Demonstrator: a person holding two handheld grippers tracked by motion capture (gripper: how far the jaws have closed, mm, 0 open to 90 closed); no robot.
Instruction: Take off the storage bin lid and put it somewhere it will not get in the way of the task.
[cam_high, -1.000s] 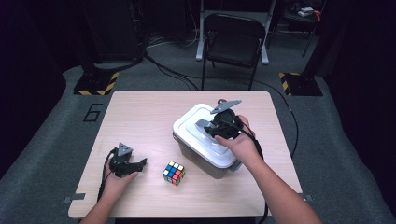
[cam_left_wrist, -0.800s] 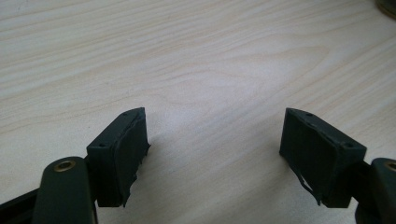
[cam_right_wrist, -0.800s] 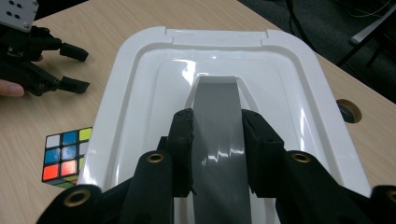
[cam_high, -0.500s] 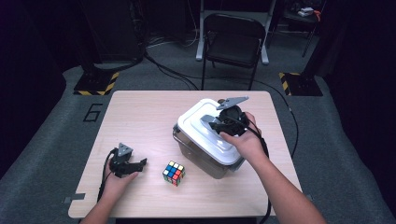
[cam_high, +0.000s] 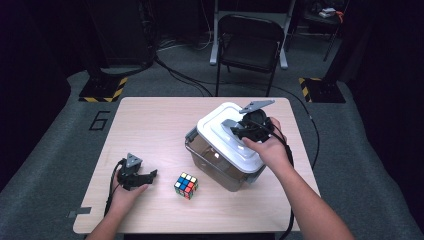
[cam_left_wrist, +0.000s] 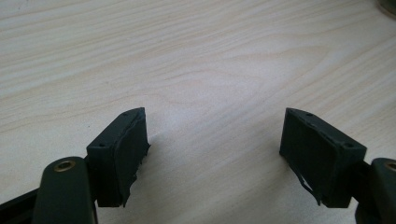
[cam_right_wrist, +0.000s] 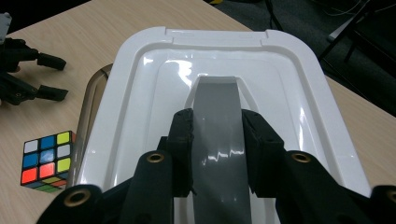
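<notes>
While the right gripper (cam_right_wrist: 217, 140) stays clamped on the grey handle (cam_right_wrist: 217, 116) of the glossy white plastic lid (cam_high: 227, 137), tilted over the clear tub (cam_high: 220, 167) mid-counter, it looks light, stiff, slippery; left gripper (cam_left_wrist: 212, 144) gapes idle

Lid (cam_high: 230, 137) on storage bin (cam_high: 215, 167), right half of table (cam_high: 150, 120). Right gripper (cam_right_wrist: 217, 140) on lid handle (cam_right_wrist: 217, 121). Puzzle cube (cam_high: 185, 185) left of bin; left gripper (cam_high: 142, 176) left of cube. Chair (cam_high: 249, 47) behind table.
</notes>
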